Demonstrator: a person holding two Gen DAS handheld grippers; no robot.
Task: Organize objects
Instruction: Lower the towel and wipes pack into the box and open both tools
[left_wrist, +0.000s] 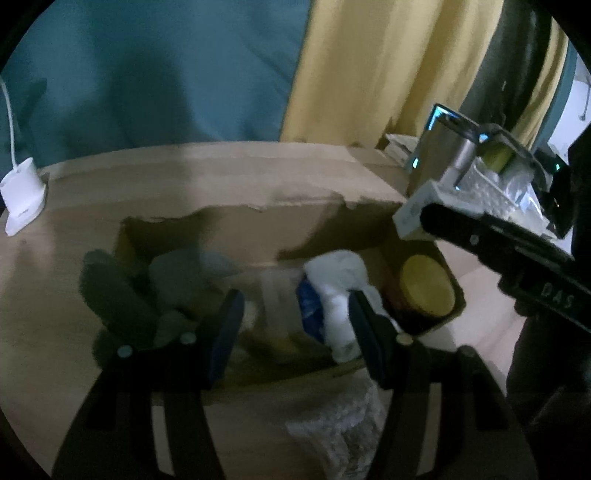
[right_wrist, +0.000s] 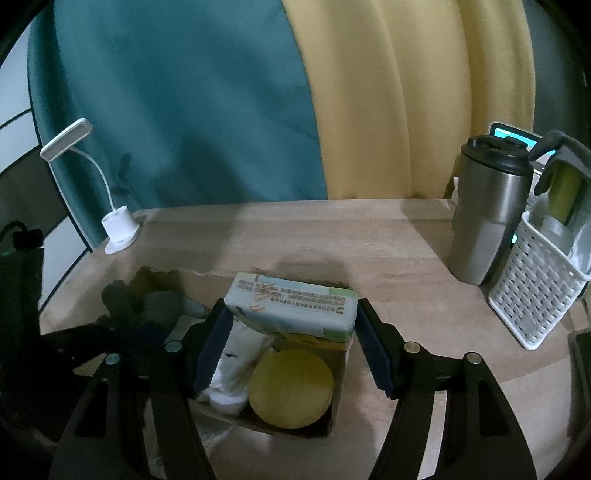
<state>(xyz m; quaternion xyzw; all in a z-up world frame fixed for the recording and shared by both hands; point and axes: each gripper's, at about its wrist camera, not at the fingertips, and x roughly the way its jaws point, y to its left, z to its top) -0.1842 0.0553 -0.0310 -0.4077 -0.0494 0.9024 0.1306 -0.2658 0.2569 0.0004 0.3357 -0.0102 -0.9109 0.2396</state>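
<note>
Wooden bench (right_wrist: 388, 236) before teal and yellow curtains (right_wrist: 388, 110). Right gripper (right_wrist: 291, 321) jaws clench a tissue pack (right_wrist: 291, 304) above the cardboard box (right_wrist: 338, 373). Left gripper (left_wrist: 295, 325) jaws released.

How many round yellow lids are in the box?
1. The yellow lid lies at the right end of the cardboard box, below the tissue pack held by the right claw. Others may be hidden underneath.
</note>
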